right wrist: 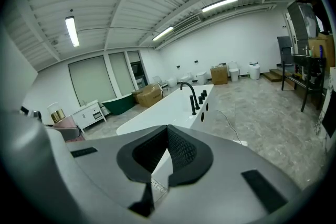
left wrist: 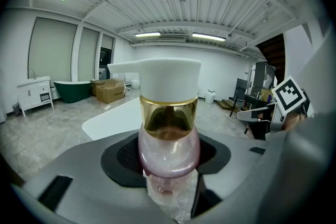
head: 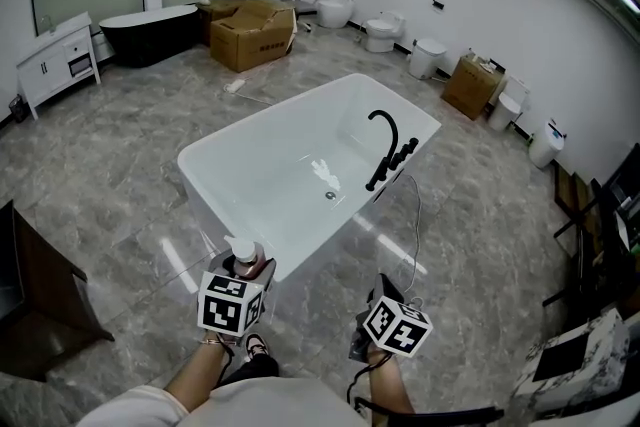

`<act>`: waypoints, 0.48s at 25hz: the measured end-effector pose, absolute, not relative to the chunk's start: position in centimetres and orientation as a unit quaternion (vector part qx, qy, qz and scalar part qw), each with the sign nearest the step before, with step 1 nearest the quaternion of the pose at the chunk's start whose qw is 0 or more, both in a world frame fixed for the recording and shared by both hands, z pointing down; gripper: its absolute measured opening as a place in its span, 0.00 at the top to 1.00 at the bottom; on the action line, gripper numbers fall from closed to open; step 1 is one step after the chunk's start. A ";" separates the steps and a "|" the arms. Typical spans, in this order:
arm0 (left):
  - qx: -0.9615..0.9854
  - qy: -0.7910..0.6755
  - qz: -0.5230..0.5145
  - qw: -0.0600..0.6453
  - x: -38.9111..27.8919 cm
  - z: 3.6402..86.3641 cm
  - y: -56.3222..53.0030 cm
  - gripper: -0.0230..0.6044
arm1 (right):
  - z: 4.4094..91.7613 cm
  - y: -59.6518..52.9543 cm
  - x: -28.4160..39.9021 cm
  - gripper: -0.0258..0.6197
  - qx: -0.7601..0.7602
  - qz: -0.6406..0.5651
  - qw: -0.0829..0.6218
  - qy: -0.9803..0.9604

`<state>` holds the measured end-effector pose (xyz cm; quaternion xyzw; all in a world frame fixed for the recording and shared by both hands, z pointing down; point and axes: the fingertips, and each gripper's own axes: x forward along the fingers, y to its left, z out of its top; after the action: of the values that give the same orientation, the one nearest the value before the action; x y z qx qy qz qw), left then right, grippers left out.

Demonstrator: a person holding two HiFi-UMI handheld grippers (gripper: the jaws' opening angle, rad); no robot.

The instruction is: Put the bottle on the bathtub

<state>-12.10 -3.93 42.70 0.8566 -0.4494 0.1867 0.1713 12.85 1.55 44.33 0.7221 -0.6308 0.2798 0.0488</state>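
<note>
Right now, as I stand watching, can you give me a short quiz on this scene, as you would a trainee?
1. Which one holds the bottle?
A. left gripper
B. right gripper
C. neither

2. True or false: the bottle already stands on the bathtub.

3. What colour is the tap on the bathtub?

Key:
1. A: its jaws clamp the bottle.
2. False: the bottle is in the gripper, short of the bathtub.
3. Black.
</note>
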 end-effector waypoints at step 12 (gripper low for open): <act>0.866 -0.428 0.190 0.174 -10.9 43.3 -11.2 0.59 | 44.1 -4.7 14.2 0.92 0.738 0.281 0.044 -0.613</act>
<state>-10.88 -11.20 43.31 0.8660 -0.4284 0.1900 0.1742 14.22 -4.66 44.06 0.7376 -0.6126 0.2807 0.0438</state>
